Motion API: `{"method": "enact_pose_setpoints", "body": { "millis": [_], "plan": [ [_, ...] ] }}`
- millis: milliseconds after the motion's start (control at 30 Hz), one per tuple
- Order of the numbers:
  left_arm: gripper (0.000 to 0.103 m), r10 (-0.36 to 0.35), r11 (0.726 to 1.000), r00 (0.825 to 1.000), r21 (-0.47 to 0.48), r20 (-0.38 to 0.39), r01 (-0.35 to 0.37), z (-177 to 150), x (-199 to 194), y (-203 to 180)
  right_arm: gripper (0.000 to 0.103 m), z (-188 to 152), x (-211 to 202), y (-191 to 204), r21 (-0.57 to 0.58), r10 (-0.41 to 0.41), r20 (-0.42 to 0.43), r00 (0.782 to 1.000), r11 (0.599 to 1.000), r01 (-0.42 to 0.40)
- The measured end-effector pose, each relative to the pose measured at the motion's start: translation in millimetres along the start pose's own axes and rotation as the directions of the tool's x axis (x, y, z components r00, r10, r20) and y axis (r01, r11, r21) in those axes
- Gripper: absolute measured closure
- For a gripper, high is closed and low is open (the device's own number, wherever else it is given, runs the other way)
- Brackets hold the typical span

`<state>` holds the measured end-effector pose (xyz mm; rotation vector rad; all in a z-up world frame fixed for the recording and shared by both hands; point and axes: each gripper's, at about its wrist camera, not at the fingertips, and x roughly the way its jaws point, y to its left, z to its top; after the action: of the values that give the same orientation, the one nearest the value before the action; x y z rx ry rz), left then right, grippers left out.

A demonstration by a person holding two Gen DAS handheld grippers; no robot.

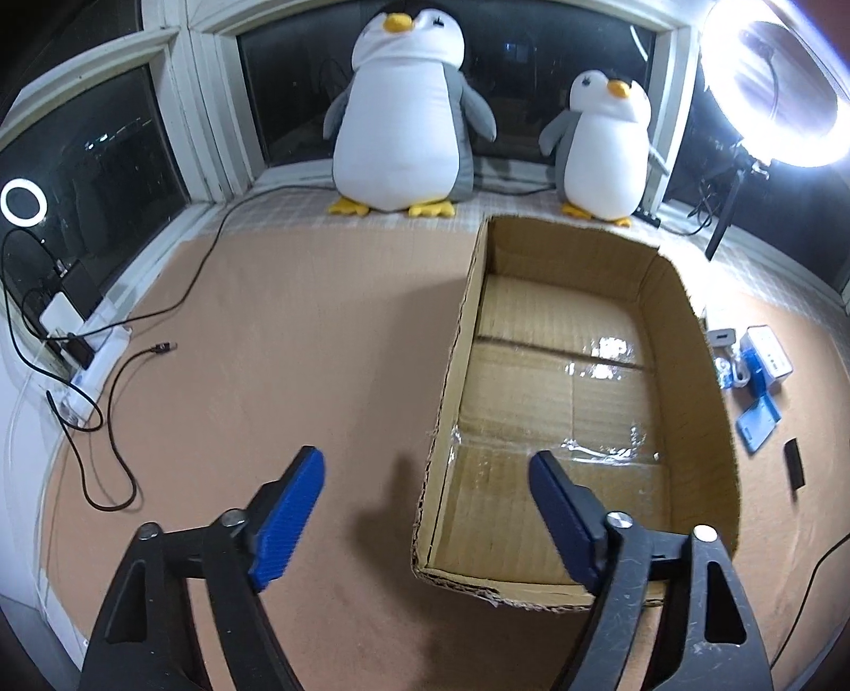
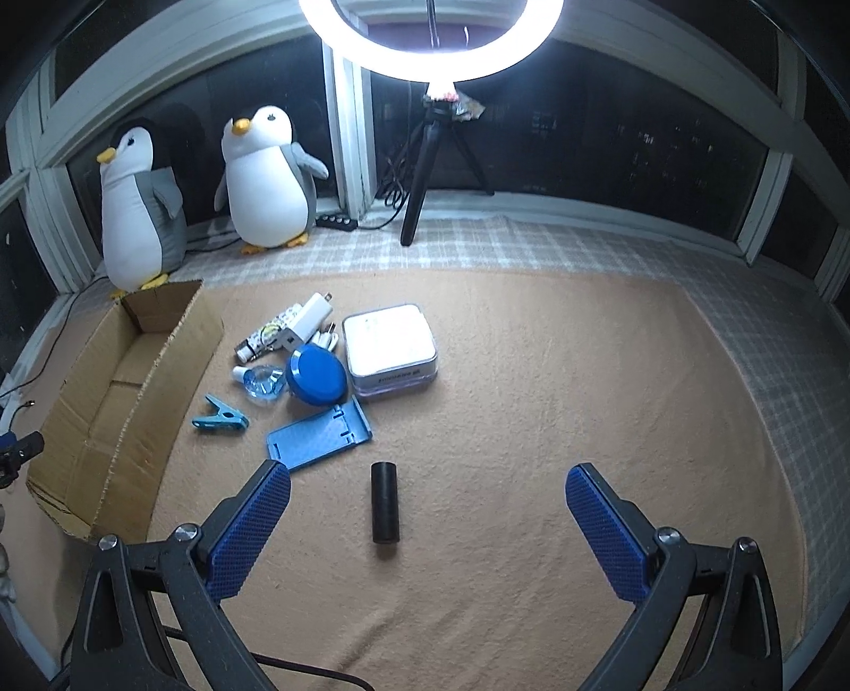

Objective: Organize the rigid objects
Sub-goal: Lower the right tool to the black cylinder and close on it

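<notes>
Right wrist view: black cylinder [image 2: 384,502] on mat, just ahead between spread fingers of empty right gripper [image 2: 427,507], long axis along approach; left gripper [image 1: 425,510] likewise spread, empty, over box [image 1: 690,340].

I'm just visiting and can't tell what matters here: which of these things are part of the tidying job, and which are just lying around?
Part of the job:
cardboard box, with nothing in it
black cylinder
blue stand
blue clip
blue round lid
white case
white charger

Just lying about:
two penguin toys
ring light
black cable
</notes>
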<state>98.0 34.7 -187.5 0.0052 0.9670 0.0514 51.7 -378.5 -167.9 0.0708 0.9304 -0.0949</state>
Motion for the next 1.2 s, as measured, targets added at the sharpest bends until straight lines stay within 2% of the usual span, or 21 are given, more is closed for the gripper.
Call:
{"method": "enact_pose_setpoints", "body": {
  "millis": [133, 267, 400, 533, 600, 700, 767, 833, 900, 1067, 1200],
  "plan": [
    [0.031, 0.0, 1.0, 1.0, 0.007, -0.024, 0.0, -4, 12, 0, 0.002, 5, 19, 2, 0.016, 0.037, -0.046, 0.998, 0.999, -0.036],
    [0.042, 0.0, 1.0, 0.999, 0.008, -0.045, 0.0, -7, 20, -1, 0.01, 13, 36, 0, 0.027, 0.061, -0.078, 0.995, 0.998, -0.059],
    [0.051, -0.001, 1.0, 0.998, 0.004, -0.059, 0.001, -8, 27, 0, 0.014, 21, 50, -13, 0.076, 0.081, -0.115, 0.99, 0.994, -0.073],
    [0.06, -0.003, 1.0, 0.997, 0.002, -0.079, 0.003, -8, 34, 1, 0.029, 20, 60, -24, 0.104, 0.094, -0.169, 0.981, 0.992, -0.077],
    [0.064, -0.004, 1.0, 0.996, 0.002, -0.086, 0.004, -9, 36, 0, 0.032, 17, 63, -23, 0.089, 0.1, -0.193, 0.976, 0.992, -0.084],
    [0.067, -0.007, 1.0, 0.995, 0.01, -0.097, 0.008, -10, 40, -2, 0.034, 9, 66, -15, 0.046, 0.099, -0.22, 0.97, 0.995, -0.091],
    [0.069, -0.008, 1.0, 0.995, 0.015, -0.102, 0.01, -11, 42, -2, 0.046, 5, 70, -9, 0.016, 0.086, -0.24, 0.967, 0.996, -0.084],
    [0.069, -0.01, 1.0, 0.994, 0.018, -0.107, 0.012, -12, 45, -3, 0.054, 1, 74, -7, 0.001, 0.079, -0.258, 0.963, 0.997, -0.081],
    [0.07, -0.013, 1.0, 0.994, 0.022, -0.112, 0.015, -13, 46, -4, 0.057, -2, 78, -5, -0.005, 0.076, -0.27, 0.96, 0.997, -0.08],
    [0.071, -0.016, 1.0, 0.993, 0.022, -0.118, 0.018, -15, 49, -6, 0.072, -6, 83, 1, -0.044, 0.055, -0.291, 0.955, 0.997, -0.071],
    [0.071, -0.015, 1.0, 0.993, 0.022, -0.118, 0.017, -15, 50, -6, 0.077, -6, 83, 4, -0.073, 0.036, -0.291, 0.956, 0.995, -0.06]
  ]
}}
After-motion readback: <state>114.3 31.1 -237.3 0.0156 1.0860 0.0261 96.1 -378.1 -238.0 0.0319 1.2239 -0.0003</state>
